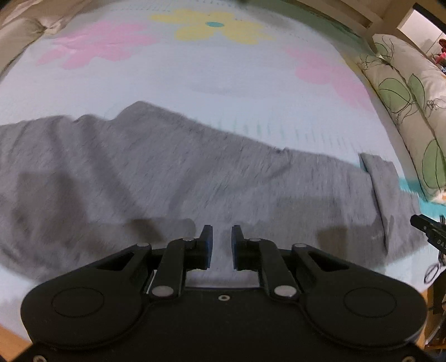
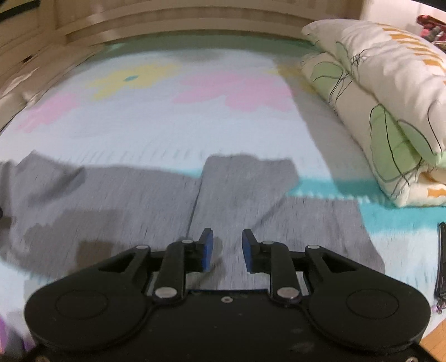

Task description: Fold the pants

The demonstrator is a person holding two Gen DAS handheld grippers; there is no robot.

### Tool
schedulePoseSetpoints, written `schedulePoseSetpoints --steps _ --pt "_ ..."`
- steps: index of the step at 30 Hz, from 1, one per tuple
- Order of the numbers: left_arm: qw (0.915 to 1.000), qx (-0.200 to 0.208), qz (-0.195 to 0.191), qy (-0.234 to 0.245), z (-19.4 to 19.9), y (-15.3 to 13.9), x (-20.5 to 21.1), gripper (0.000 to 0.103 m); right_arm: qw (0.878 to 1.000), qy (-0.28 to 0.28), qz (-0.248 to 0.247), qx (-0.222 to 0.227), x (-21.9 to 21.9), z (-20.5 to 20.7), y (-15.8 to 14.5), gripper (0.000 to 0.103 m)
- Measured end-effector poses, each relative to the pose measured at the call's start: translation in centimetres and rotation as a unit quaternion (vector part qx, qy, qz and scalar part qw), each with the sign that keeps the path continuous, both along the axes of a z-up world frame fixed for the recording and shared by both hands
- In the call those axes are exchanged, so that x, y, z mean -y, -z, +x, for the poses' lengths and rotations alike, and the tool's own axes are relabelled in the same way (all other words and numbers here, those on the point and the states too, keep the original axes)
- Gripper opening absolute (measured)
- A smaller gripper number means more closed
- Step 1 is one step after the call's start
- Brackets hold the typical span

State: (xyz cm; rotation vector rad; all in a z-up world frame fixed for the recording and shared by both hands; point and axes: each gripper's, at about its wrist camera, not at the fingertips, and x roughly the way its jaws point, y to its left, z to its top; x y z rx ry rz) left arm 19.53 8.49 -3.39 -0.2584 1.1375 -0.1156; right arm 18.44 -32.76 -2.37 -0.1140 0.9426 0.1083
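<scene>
Grey pants lie spread across a pale blue bed sheet with pink and yellow flowers. Their cuff end is to the right. My left gripper hovers over the near edge of the pants, jaws open with a narrow gap and nothing between them. In the right wrist view the pants show with the leg ends folded or overlapping. My right gripper is open and empty above the leg end. Both views are motion blurred.
A folded floral quilt and pillow lie at the right side of the bed, also in the left wrist view. A wooden headboard is at the back. A dark object lies at the right edge.
</scene>
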Motion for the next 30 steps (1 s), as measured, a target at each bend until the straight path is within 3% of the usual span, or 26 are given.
schedulePoseSetpoints --steps 5,11,18,21,22,24,30 --pt "0.9999 0.001 -0.013 0.001 2.3 2.2 0.3 0.017 1.0 0.024 -0.015 -0.006 -2.4 4.0 1.5 0.028" --pt "0.9991 -0.038 0.001 -0.017 4.4 5.7 0.1 0.017 0.999 0.021 -0.048 -0.009 -5.5 8.3 3.7 0.029" --pt "0.9989 -0.027 0.002 -0.038 6.1 5.8 0.5 0.017 0.994 0.044 -0.099 -0.016 -7.6 11.4 6.9 0.031" --pt "0.999 -0.019 0.029 -0.03 5.5 5.6 1.7 0.017 0.988 0.042 -0.149 -0.008 -8.0 12.1 8.1 0.031" --pt "0.9988 -0.014 0.042 -0.02 5.2 5.5 2.2 0.017 0.987 0.034 -0.159 -0.002 -8.0 12.1 8.3 0.026" --pt "0.9984 -0.006 0.055 -0.01 4.7 5.4 2.8 0.017 0.988 0.029 -0.152 0.001 -7.5 12.1 7.8 0.006" --pt "0.9993 -0.013 0.03 -0.019 4.3 5.3 2.2 0.017 0.989 0.12 -0.056 0.058 -0.4 8.8 1.9 0.007"
